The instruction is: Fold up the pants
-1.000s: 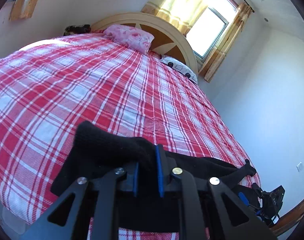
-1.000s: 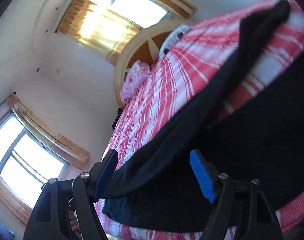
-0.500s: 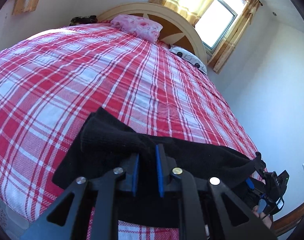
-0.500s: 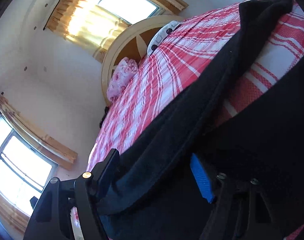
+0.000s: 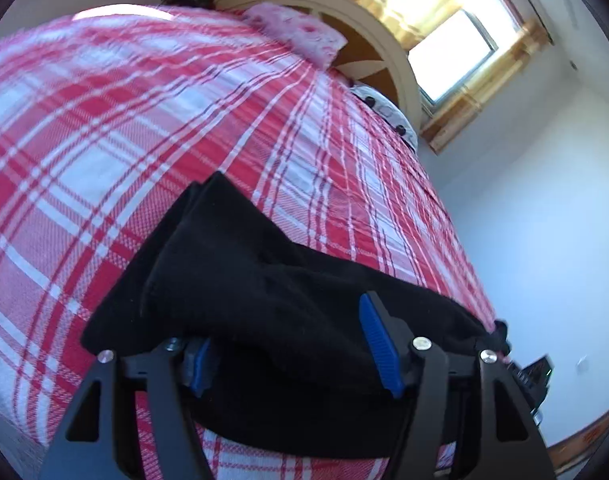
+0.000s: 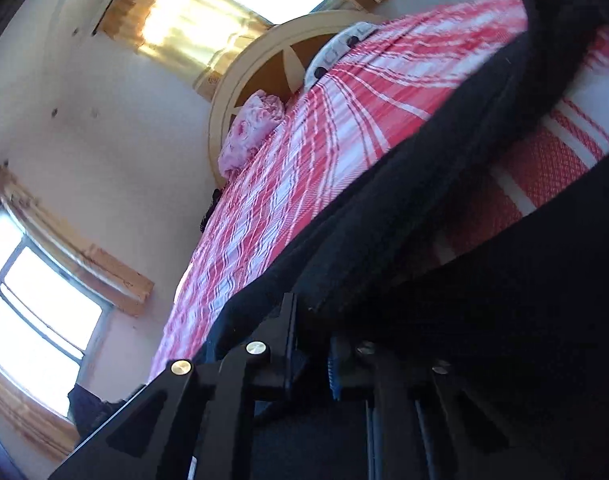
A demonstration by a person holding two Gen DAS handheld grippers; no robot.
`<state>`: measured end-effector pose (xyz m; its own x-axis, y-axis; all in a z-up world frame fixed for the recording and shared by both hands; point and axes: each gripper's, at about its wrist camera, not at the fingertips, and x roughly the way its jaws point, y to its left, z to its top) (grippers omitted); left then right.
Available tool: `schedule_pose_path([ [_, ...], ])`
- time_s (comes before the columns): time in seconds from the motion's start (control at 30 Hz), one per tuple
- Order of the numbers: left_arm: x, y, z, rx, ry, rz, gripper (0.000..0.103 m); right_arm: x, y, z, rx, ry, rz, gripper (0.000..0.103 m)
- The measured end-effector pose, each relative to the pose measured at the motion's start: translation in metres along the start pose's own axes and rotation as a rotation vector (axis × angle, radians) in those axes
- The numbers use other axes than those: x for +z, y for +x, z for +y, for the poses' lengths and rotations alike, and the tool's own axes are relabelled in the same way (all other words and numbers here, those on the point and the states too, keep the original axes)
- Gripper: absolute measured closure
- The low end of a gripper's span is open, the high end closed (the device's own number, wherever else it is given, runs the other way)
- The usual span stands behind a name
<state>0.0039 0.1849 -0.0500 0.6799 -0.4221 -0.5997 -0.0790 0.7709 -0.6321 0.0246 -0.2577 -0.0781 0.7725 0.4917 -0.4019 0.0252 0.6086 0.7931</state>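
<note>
Bed (image 5: 152, 128) w/ red-white plaid cover fills both views; round headboard (image 5: 368, 20) at far end, windows behind. Black pants (image 5: 264, 292) lie bunched at bed's near edge. Pink pillow (image 5: 300, 36) & spotted pillow (image 5: 388, 108) by headboard. Left tool (image 5: 292, 344) spread wide, pants fabric draped btwn fingers. Right tool (image 6: 310, 344) pinched narrow on pants (image 6: 444, 184) edge.

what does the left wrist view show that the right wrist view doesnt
Only the left wrist view shows the left gripper, open over a bunched end of the black pants.

Only the right wrist view shows the right gripper, shut on the pants' edge, and a second window on the side wall.

Both show the pants on the red plaid bedspread, the pink pillow and the curved headboard.
</note>
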Motion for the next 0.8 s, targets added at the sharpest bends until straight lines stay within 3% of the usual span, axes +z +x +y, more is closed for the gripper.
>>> schedule_pose_path([
  [0.03,0.002,0.003,0.003,-0.006,-0.033,0.003,0.037,0.001,0.0,-0.003,0.011,0.02,-0.004,0.089],
  [0.07,0.004,0.006,0.006,-0.004,-0.056,0.008,0.046,0.002,0.001,-0.002,0.01,0.008,-0.001,0.089],
  [0.1,0.005,0.008,0.005,0.015,-0.056,0.01,0.066,0.001,0.0,0.002,-0.001,-0.015,0.003,0.089],
  [0.13,0.007,0.008,0.003,0.046,-0.036,0.005,0.074,0.002,0.0,0.008,-0.025,-0.051,0.002,0.089],
  [0.17,0.008,0.007,0.001,0.063,-0.016,-0.004,0.081,0.002,-0.004,0.017,-0.027,-0.092,0.0,0.097],
  [0.2,0.009,0.006,-0.001,0.069,0.005,-0.012,0.083,0.001,-0.007,0.022,-0.022,-0.11,-0.004,0.098],
  [0.37,0.011,-0.012,-0.009,0.064,0.09,-0.044,0.087,-0.001,-0.048,0.057,0.009,-0.223,-0.069,0.098],
  [0.53,0.007,-0.029,-0.013,0.069,0.174,-0.062,0.087,-0.021,-0.074,0.066,0.01,-0.257,-0.042,0.098],
  [0.7,-0.004,-0.03,-0.004,0.128,0.229,-0.067,0.087,-0.062,-0.086,0.056,-0.073,-0.28,-0.011,0.098],
  [0.8,-0.017,-0.022,-0.005,0.206,0.298,-0.073,0.087,-0.075,-0.079,0.035,-0.1,-0.226,0.014,0.098],
])
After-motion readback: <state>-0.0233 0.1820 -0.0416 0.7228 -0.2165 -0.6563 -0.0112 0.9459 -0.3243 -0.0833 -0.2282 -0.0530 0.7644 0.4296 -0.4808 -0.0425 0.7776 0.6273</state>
